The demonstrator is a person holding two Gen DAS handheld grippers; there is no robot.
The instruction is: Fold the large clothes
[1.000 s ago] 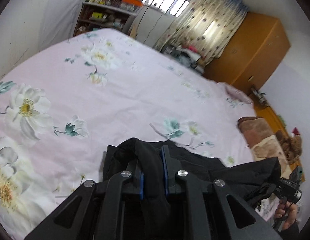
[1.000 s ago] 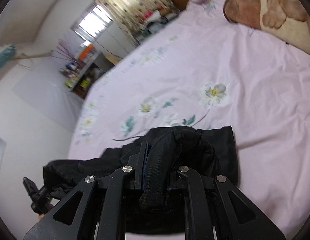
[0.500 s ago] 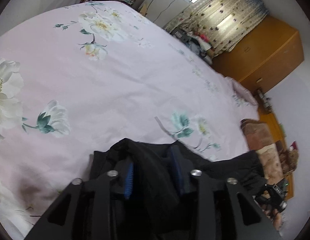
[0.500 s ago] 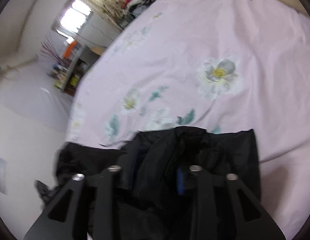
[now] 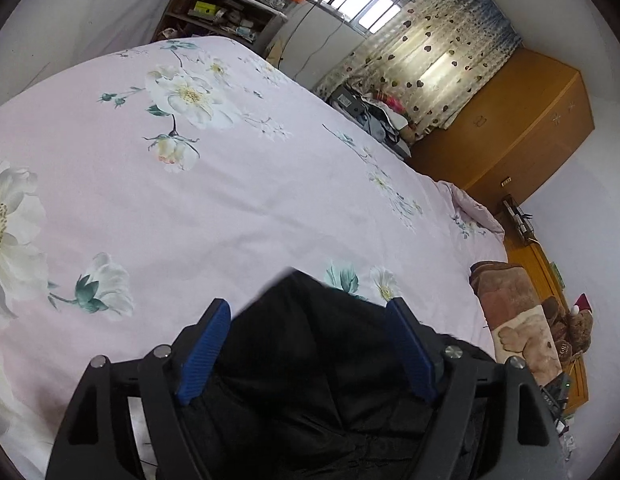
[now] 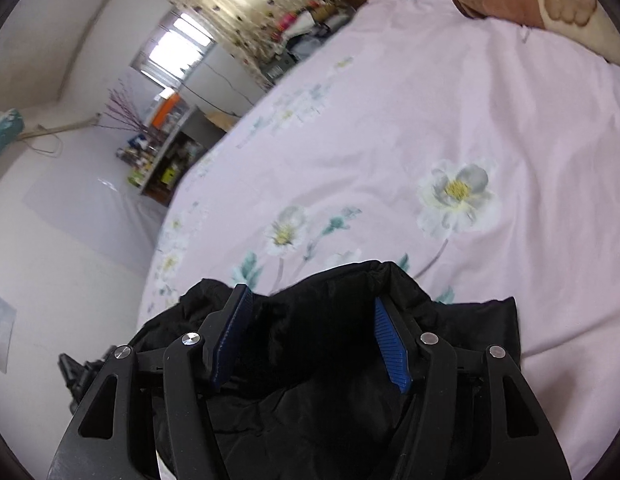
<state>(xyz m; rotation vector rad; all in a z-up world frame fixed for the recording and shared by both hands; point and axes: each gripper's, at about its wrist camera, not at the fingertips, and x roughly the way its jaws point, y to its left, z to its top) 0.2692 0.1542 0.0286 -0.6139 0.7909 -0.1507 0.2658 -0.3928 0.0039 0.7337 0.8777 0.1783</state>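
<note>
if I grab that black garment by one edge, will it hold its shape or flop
The black garment probably flops: it lies bunched in soft folds on the bedsheet. Its slight sheen hints at slippery fabric. Puffy wrinkles suggest it's light.

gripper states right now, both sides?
Left gripper: open, black garment loose between its fingers.
Right gripper: open, same garment, not clamped.
</note>
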